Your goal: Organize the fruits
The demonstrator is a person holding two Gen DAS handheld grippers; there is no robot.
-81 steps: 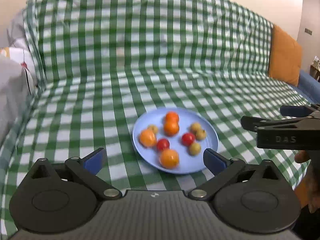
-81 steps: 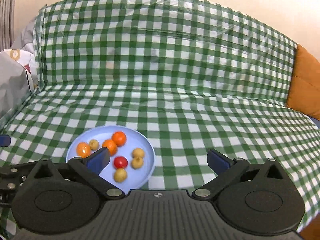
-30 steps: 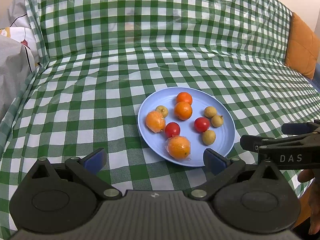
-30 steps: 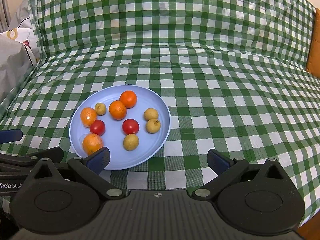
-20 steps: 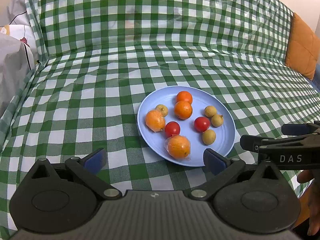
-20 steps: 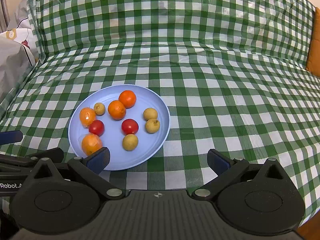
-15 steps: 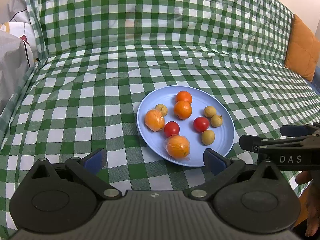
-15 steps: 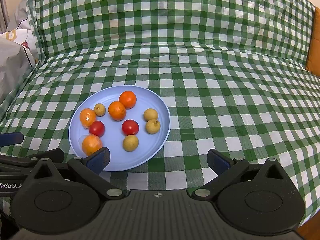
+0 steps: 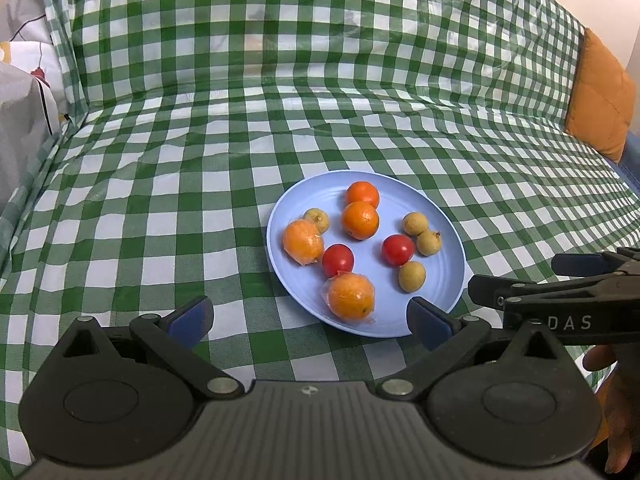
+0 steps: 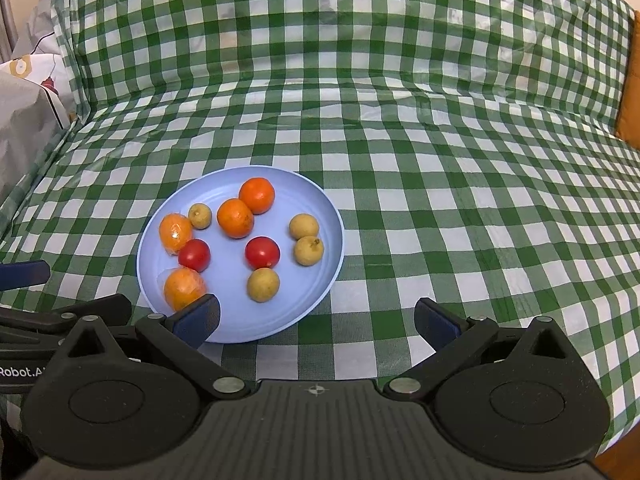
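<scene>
A light blue plate (image 9: 444, 240) (image 10: 320, 208) lies on the green checked cloth. It holds several oranges, two of them in clear wrap (image 9: 351, 295) (image 10: 175, 232), two red tomatoes (image 9: 397, 249) (image 10: 262, 252) and several small tan longans (image 9: 412, 276) (image 10: 263, 284). My left gripper (image 9: 308, 316) is open and empty, just short of the plate's near rim. My right gripper (image 10: 316, 318) is open and empty, with its left finger over the plate's near edge. Each gripper shows at the edge of the other's view.
The green checked cloth (image 9: 200, 160) covers a sofa seat and backrest. An orange cushion (image 9: 600, 100) stands at the far right. A grey and white patterned pillow (image 9: 24, 92) lies at the far left. The seat's front edge runs near the lower right (image 10: 616, 440).
Both grippers have come closer to the plate and tilted down since the first frames. Over the last second the views have hardly shifted. Both stay open.
</scene>
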